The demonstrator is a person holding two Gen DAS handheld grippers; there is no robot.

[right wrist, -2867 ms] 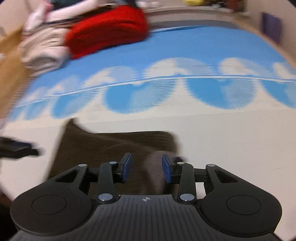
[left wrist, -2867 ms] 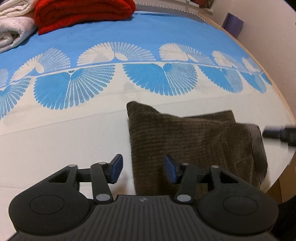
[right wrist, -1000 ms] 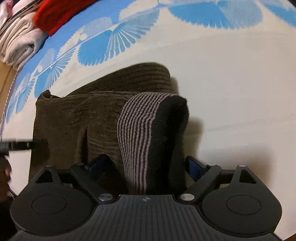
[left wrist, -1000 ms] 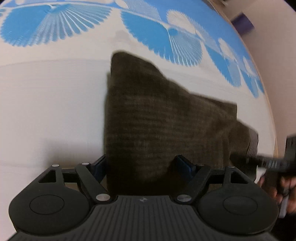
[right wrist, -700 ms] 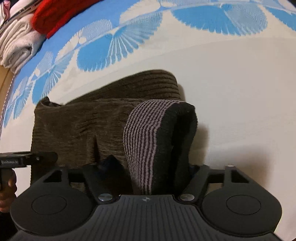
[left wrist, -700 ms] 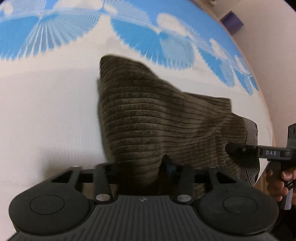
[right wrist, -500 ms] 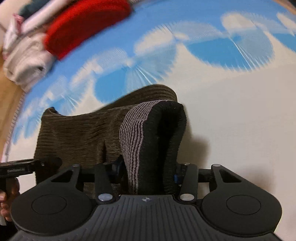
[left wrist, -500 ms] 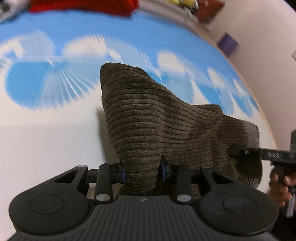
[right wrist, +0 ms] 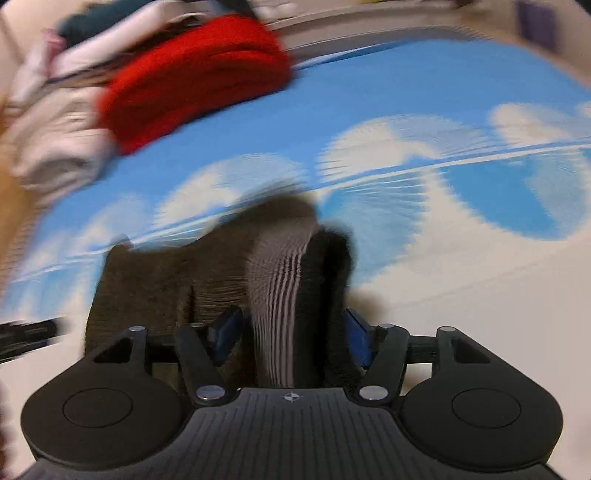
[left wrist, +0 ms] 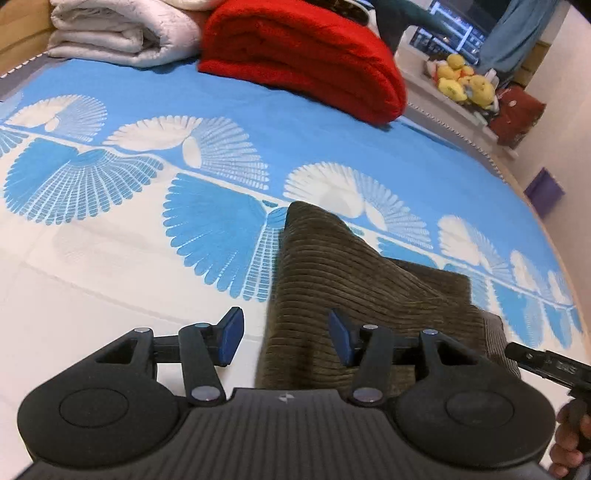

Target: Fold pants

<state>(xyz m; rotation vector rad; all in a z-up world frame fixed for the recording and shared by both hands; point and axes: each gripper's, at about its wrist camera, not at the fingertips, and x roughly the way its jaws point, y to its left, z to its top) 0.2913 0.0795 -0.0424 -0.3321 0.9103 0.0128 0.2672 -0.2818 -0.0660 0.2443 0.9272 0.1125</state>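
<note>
The brown corduroy pants (left wrist: 351, 280) lie folded into a thick bundle on the blue and white bedsheet (left wrist: 110, 302). My left gripper (left wrist: 286, 339) hovers over the bundle's near left edge. Its jaws are opening; cloth lies between the pads, and the left pad (left wrist: 232, 334) is off it. In the blurred right wrist view, my right gripper (right wrist: 291, 338) straddles the striped waistband (right wrist: 280, 280) of the pants (right wrist: 155, 280). Its jaws are opening too, with a gap beside the left pad. The right gripper's finger (left wrist: 546, 363) shows at the bundle's right end.
A red folded blanket (left wrist: 303, 55) and a white quilt (left wrist: 118, 29) lie at the far end of the bed. Yellow plush toys (left wrist: 461, 83) sit on a shelf beyond. The bed's edge runs along the right, with a purple box (left wrist: 545, 190) past it. A person's hand (left wrist: 569, 450) holds the right gripper.
Both grippers closed on the bundle and carried it up the sheet toward the blue pattern. Now both sets of jaws have spread again, and both cameras look higher, toward the blankets.
</note>
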